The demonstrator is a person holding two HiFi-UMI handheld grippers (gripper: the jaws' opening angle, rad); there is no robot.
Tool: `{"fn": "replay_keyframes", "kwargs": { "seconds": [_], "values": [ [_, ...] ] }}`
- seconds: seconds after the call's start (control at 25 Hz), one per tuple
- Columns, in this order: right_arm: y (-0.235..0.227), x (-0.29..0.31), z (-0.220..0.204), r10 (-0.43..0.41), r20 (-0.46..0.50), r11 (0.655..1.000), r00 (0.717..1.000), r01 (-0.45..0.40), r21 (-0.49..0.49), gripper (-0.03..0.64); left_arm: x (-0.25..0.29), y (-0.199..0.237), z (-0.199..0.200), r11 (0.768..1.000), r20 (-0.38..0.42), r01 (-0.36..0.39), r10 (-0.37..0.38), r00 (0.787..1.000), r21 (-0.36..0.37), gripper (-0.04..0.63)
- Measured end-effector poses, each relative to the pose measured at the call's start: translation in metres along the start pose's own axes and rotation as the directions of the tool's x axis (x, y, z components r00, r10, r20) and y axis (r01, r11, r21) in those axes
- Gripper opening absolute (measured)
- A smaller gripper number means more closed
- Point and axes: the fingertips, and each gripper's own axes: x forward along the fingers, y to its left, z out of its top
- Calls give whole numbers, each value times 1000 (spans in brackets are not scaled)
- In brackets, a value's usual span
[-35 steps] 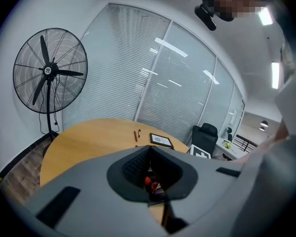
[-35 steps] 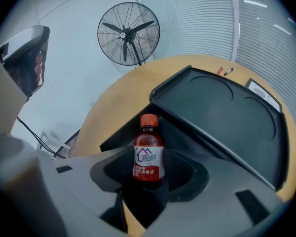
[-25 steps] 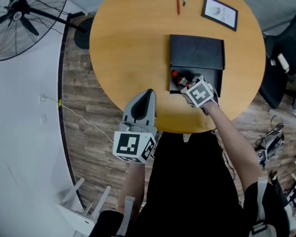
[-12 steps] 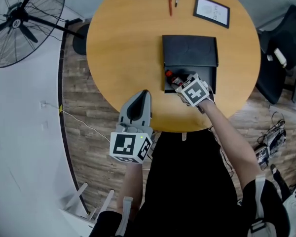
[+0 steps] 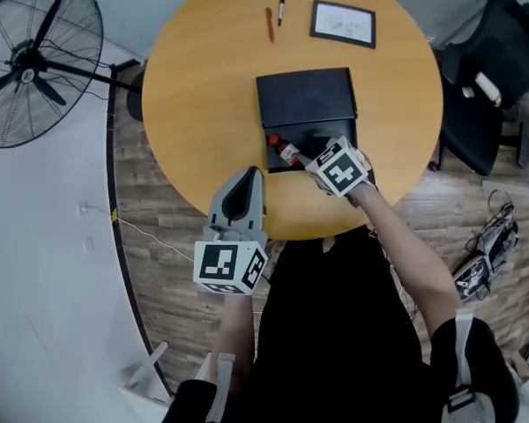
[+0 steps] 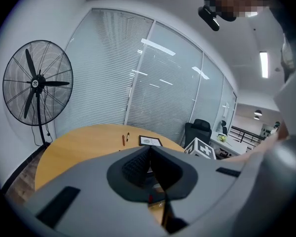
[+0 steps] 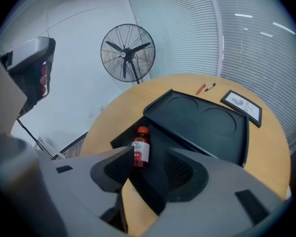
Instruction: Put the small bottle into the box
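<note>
Looking down from the head view, a round table (image 5: pixel 203 86) carries a black box (image 5: pixel 328 136) with its lid (image 5: pixel 304 95) thrown back flat. The bottle (image 5: pixel 285 151) lies on its side in the box's front left corner, red cap pointing away from the person. The right gripper (image 5: pixel 310 159) sits at the box's front edge, just beside the bottle, its marker cube (image 5: pixel 339 167) covering most of the jaws from above. The left gripper (image 5: pixel 252 174) hangs at the table's near edge, well apart from the box.

Only the right gripper view shows that gripper's jaws: they stand wide and are closing a little, with the bottle lying just past the tips, near the left one. Neither pad touches it. The bottle's white label also reads clearly only in that view.

Only the left gripper view settles that gripper's state: its jaws are pressed together with nothing between them. It also takes in window blinds (image 6: pixel 138 83) and a chair (image 6: pixel 201 129) beyond the table.

Two pens (image 5: pixel 274 18) and a framed card (image 5: pixel 343 24) lie at the table's far side. A fan (image 5: pixel 35 64) stands on the floor to the left.
</note>
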Motion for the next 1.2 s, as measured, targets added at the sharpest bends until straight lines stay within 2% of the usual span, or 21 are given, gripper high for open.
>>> {"fn": "replay_keyframes", "kwargs": {
  "seconds": [0.28, 0.68, 0.92, 1.2],
  "values": [
    [-16, -44, -16, 0, 56, 1000, 998, 1, -19, 158, 2, -41, 8, 999, 17, -30, 30, 999, 21, -2],
    [-22, -108, -20, -9, 188, 997, 982, 24, -78, 83, -21, -84, 18, 992, 80, -121, 119, 990, 29, -2],
    [-16, -148, -13, 5, 281, 995, 960, 23, -94, 51, -39, -105, 24, 986, 124, -164, 158, 980, 39, -2],
    [5, -196, -3, 27, 403, 994, 915, 17, -106, 17, -69, -126, 24, 978, 171, -204, 195, 966, 40, -2]
  ]
}}
